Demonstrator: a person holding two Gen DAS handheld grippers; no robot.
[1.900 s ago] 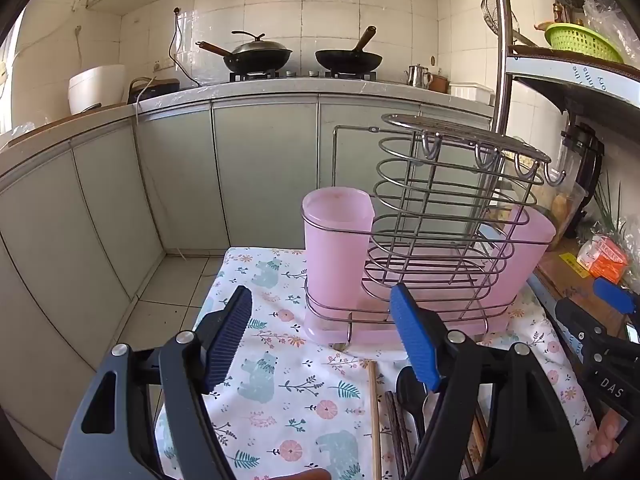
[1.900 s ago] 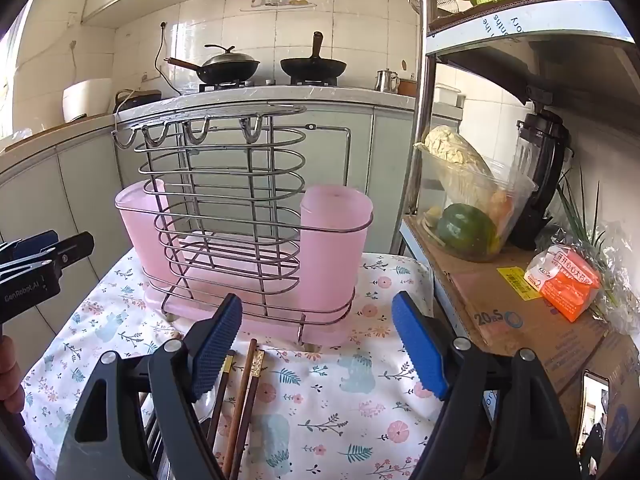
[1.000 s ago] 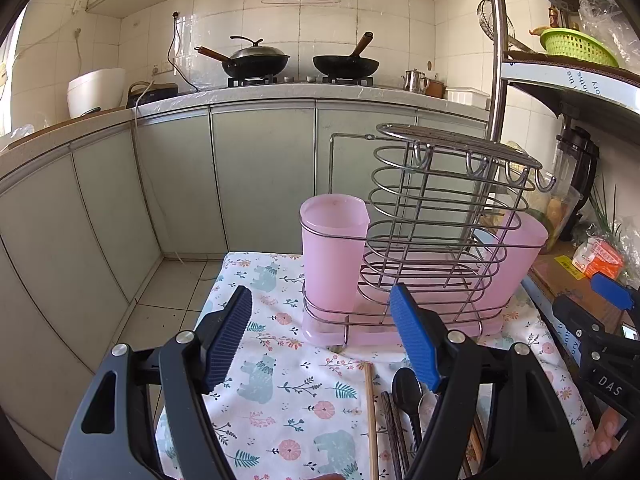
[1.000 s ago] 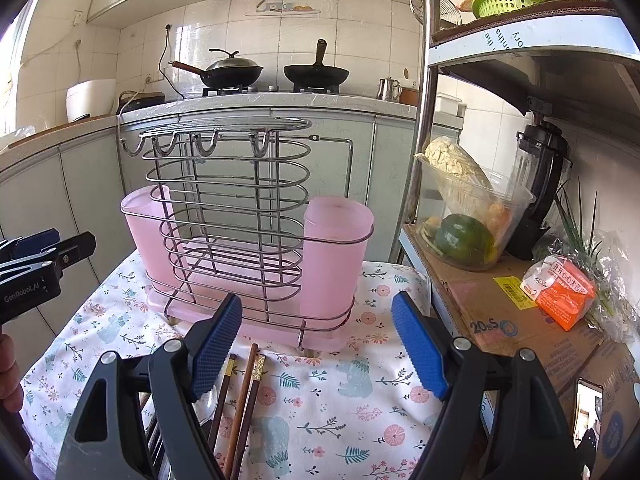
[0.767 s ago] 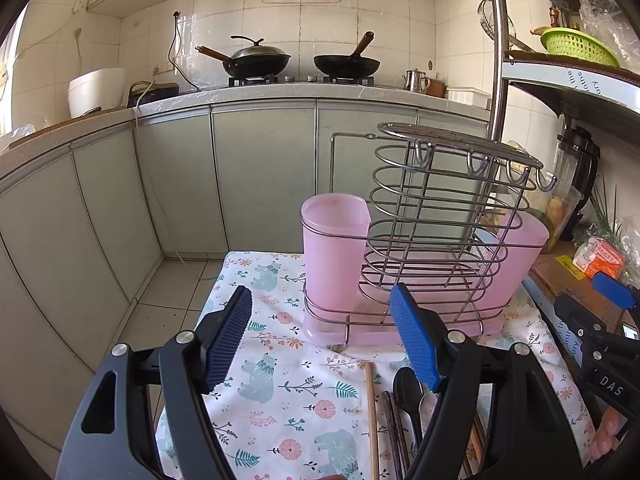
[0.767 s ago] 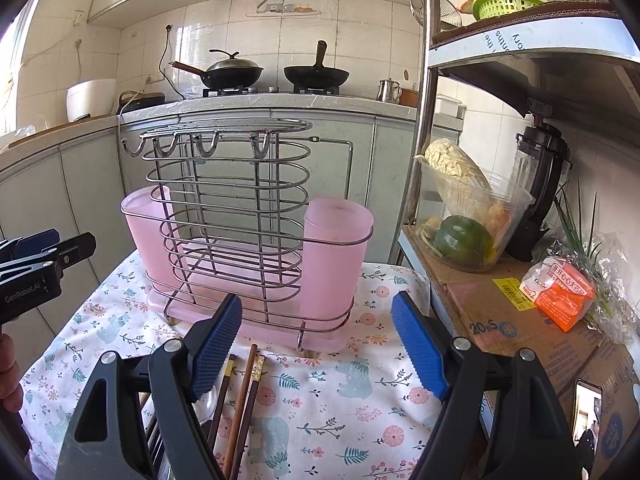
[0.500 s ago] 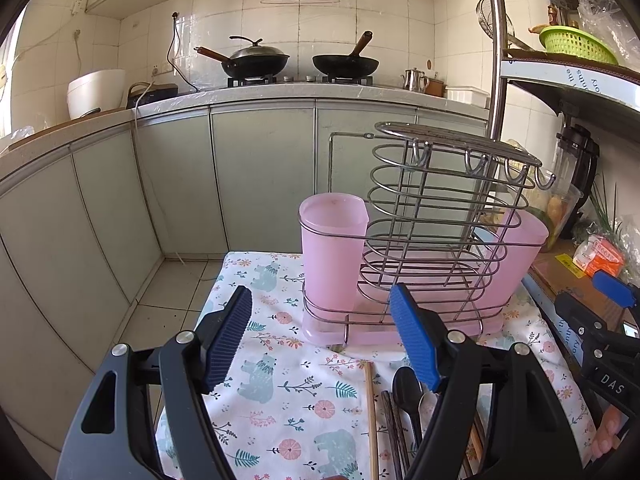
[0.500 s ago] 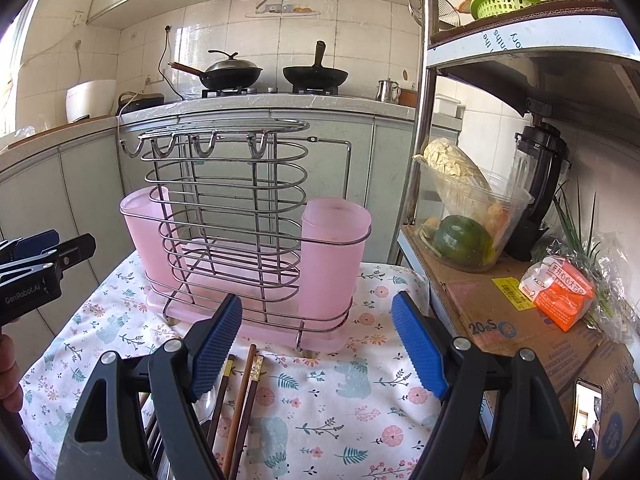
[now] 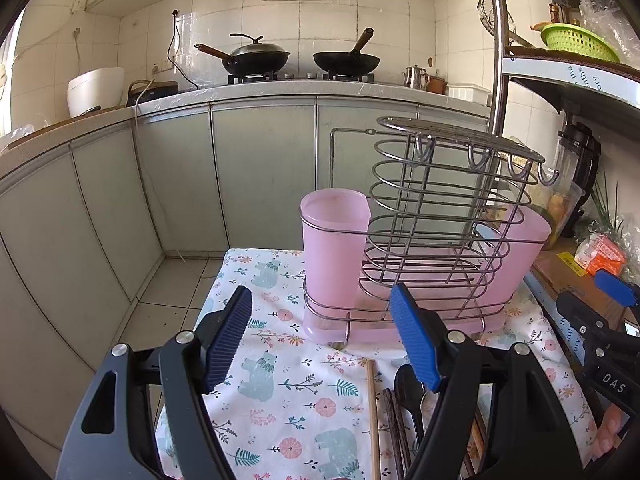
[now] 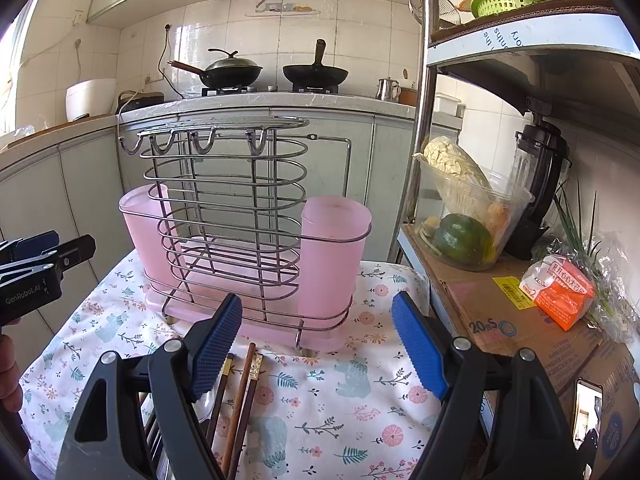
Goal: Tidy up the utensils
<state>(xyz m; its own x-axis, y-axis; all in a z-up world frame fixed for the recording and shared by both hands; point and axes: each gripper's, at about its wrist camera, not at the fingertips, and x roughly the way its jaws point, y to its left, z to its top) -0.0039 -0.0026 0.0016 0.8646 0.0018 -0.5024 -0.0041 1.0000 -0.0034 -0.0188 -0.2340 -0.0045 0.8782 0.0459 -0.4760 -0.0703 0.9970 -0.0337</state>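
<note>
Currently: left gripper (image 9: 325, 338) agape | right gripper (image 10: 316, 346) agape | two pink cups (image 10: 333, 256) | one rack (image 10: 228, 216)

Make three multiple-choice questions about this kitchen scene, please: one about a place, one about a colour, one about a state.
1. Where do the chopsticks lie?
A. in a cup
B. on the tablecloth in front of the rack
C. on the stove

2. What colour are the two cups in the rack?
A. green
B. white
C. pink

3. How is the right gripper?
A. open and empty
B. shut on a spoon
C. shut on chopsticks

Answers: 1 B, they rest flat on the floral cloth; 2 C, both are pale pink plastic; 3 A, its blue pads stand wide apart with nothing between.
</note>
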